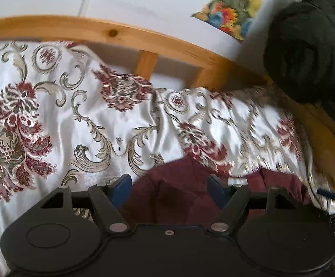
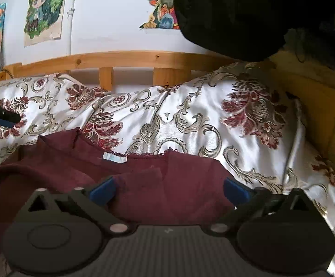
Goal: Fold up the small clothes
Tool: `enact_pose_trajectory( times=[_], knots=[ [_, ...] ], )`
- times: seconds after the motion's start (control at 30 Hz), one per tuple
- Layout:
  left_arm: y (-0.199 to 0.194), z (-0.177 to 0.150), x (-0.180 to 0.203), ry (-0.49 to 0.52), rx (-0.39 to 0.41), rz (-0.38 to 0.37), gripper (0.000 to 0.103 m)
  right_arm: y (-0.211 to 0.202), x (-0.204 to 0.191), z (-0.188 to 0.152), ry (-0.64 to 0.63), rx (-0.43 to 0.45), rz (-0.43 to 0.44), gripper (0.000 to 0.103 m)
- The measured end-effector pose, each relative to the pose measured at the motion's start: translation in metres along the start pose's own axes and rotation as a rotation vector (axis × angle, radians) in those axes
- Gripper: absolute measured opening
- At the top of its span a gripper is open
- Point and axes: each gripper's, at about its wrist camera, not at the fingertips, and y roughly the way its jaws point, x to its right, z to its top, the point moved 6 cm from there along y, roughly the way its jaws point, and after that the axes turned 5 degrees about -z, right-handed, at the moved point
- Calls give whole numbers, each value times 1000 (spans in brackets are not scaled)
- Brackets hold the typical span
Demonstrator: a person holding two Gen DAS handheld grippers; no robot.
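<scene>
A small maroon garment (image 2: 144,184) lies on the floral bedspread, its lace-trimmed neckline and white label (image 2: 114,157) facing the headboard. My right gripper (image 2: 169,190) is open just above its near edge, blue fingers (image 2: 102,190) spread wide, nothing between them. The garment also shows in the left wrist view (image 1: 174,191), folded and creased. My left gripper (image 1: 169,188) is open over it, blue pads (image 1: 121,188) apart and empty. The left gripper's tip also shows at the far left of the right wrist view (image 2: 1,116).
A white satin bedspread (image 2: 202,120) with red and gold flowers covers the bed. A wooden slatted headboard (image 2: 126,60) runs along the back under a wall with posters (image 2: 45,11). A black fabric bundle (image 2: 236,16) hangs at the upper right; a yellow wooden side (image 2: 310,97) is at right.
</scene>
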Motion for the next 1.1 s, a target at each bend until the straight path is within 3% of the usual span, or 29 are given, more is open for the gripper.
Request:
enact_pose_trajectory(
  times=[0.1, 0.2, 0.3, 0.37, 0.47, 0.7, 0.83, 0.93, 1.03, 1.1],
  knots=[
    [-2, -12, 17, 103, -45, -20, 78, -7, -2, -8, -10, -22, 40, 102],
    [12, -28, 31, 194, -141, -9, 77, -5, -11, -19, -80, -46, 32, 102],
    [32, -42, 38, 258, -242, 47, 64, 1, -18, -27, -113, -70, 12, 102],
    [43, -47, 38, 259, -284, 70, 45, 2, -19, -29, -110, -63, 6, 102],
    [55, -53, 36, 240, -323, 81, 29, 2, -15, -30, -89, -63, -5, 100],
    [62, -63, 40, 278, -341, 85, 8, 2, -12, -32, -74, -72, -23, 100],
    [54, -57, 41, 262, -278, 96, 3, 2, -11, -32, -74, -68, -32, 95],
    [40, -48, 39, 237, -207, 103, 3, 3, -9, -33, -69, -66, -38, 85],
    [27, -39, 34, 198, -138, 116, 3, 5, -7, -35, -63, -73, -45, 60],
    [22, -35, 29, 155, -124, 101, 3, 5, -5, -36, -42, -71, -51, 28]
  ],
)
